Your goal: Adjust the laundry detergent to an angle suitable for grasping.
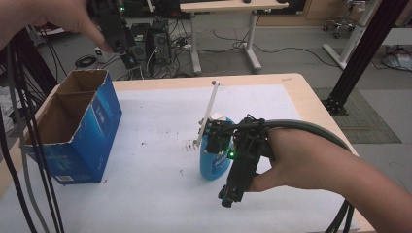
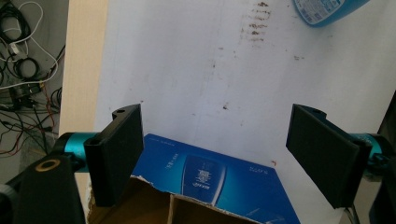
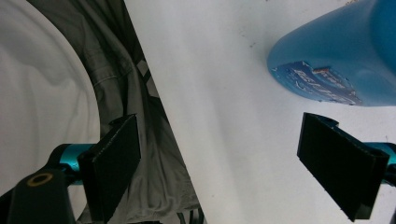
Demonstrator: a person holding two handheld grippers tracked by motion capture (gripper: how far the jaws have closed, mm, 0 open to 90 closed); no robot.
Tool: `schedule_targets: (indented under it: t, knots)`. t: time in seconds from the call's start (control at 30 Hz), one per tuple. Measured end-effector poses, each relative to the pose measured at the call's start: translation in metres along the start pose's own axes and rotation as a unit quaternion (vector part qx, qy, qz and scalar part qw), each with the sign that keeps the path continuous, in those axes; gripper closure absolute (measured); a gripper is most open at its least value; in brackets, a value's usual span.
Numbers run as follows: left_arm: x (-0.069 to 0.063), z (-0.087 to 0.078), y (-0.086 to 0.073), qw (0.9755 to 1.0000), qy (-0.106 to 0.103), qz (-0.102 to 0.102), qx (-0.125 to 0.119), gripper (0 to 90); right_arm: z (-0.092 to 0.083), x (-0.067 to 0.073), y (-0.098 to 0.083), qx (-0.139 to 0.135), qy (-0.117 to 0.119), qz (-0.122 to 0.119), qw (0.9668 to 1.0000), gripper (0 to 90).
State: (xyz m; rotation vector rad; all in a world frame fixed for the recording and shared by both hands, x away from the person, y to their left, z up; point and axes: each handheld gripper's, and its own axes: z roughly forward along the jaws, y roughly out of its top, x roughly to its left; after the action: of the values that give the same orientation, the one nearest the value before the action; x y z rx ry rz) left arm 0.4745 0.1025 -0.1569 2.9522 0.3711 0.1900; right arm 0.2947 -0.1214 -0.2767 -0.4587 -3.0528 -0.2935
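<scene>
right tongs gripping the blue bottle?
No: in the right gripper view the right tongs stand open on bare tabletop, the blue plastic bottle lying beyond them.

Dim even light, soft shadows, slight blur throughout

We see a blue bottle standing upright near the middle of the white counter, a little right of centre and toward the near side. It has a rounded body with a printed label on its front and a white cap on top. Far left, well apart from it, stands an open blue cardboard box, flaps up and torn along the rim, brown inside, a bottle picture printed on its side.
</scene>
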Motion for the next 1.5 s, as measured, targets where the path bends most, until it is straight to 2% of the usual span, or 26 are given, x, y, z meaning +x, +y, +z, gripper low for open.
schedule_targets:
  t: [0.1,0.17,0.23,0.47,0.6,0.77,1.03,1.23,1.5]
  knots:
    - [-0.001,0.000,0.001,1.0000,0.001,0.002,-0.001,19.2,-0.001,0.001,-0.001,0.002,0.001,0.005,1.0000,13.2]
    - [-0.001,0.000,0.001,1.0000,0.000,0.000,-0.001,19.2,-0.001,0.000,-0.002,-0.004,0.002,-0.001,1.0000,13.2]
    - [-0.001,0.000,0.000,1.0000,0.000,0.001,0.000,19.2,-0.001,0.001,-0.003,-0.002,0.003,0.006,1.0000,13.3]
    - [-0.001,-0.001,0.000,1.0000,0.000,0.001,0.000,19.2,-0.004,-0.001,-0.003,-0.006,0.002,0.006,1.0000,13.3]
    - [-0.003,-0.001,0.001,1.0000,0.000,0.003,-0.001,19.2,-0.008,-0.005,-0.006,-0.016,0.003,0.004,0.9999,13.2]
    - [-0.006,0.000,0.001,1.0000,-0.002,0.008,-0.003,19.2,-0.010,-0.003,-0.007,-0.017,0.003,0.002,0.9998,13.3]
    - [-0.016,-0.001,0.004,0.9998,-0.005,0.017,-0.013,19.2,-0.016,0.001,-0.008,-0.019,-0.002,0.001,0.9998,13.2]
    - [-0.030,0.001,0.005,0.9992,-0.007,0.029,-0.026,19.2,-0.022,0.001,-0.011,-0.024,-0.008,0.005,0.9997,13.2]
    - [-0.047,0.008,0.006,0.9983,-0.004,0.027,-0.052,19.2,-0.031,-0.001,-0.014,-0.032,-0.010,0.005,0.9994,13.2]
